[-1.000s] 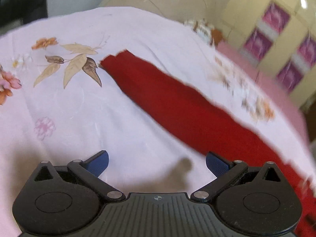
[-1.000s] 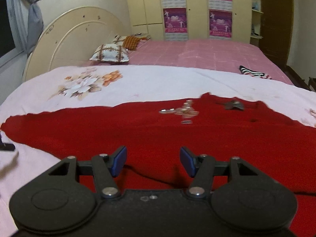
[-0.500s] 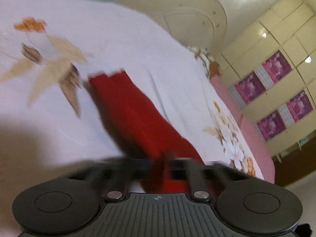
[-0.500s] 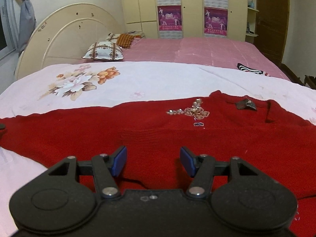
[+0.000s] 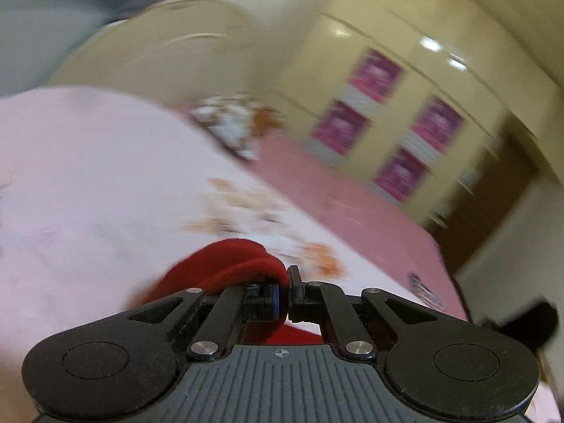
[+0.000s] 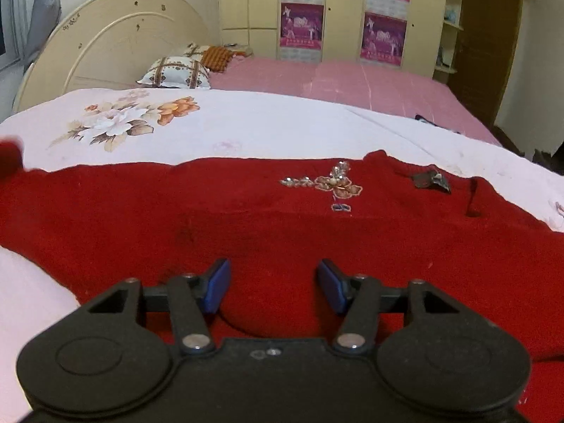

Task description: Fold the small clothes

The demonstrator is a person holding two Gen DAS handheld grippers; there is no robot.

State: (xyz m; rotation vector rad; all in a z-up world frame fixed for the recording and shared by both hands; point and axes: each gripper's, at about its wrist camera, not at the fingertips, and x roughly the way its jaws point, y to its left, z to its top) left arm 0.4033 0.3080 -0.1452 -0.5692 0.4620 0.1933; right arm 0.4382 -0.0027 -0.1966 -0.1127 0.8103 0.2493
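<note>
A red knitted sweater (image 6: pixel 246 211) with a beaded flower on its chest (image 6: pixel 335 185) lies spread across the bed. My right gripper (image 6: pixel 273 287) is open and hovers low over the sweater's near part. My left gripper (image 5: pixel 283 294) is shut on the sweater's red sleeve (image 5: pixel 225 268) and holds it lifted off the sheet; the view is blurred. The lifted sleeve end shows at the left edge of the right wrist view (image 6: pixel 8 155).
A pale pink floral sheet (image 6: pixel 211 130) covers the near bed and a pink cover (image 6: pixel 335 81) the far part. Pillows (image 6: pixel 176 74) lie by the cream headboard (image 6: pixel 105 35). Wardrobes with purple posters (image 6: pixel 384 35) stand behind. A striped item (image 6: pixel 433 121) lies at the right.
My left gripper went from open above the sheet to shut on the sleeve and lifted it, swinging upward. My right gripper moved forward over the sweater and stayed open.
</note>
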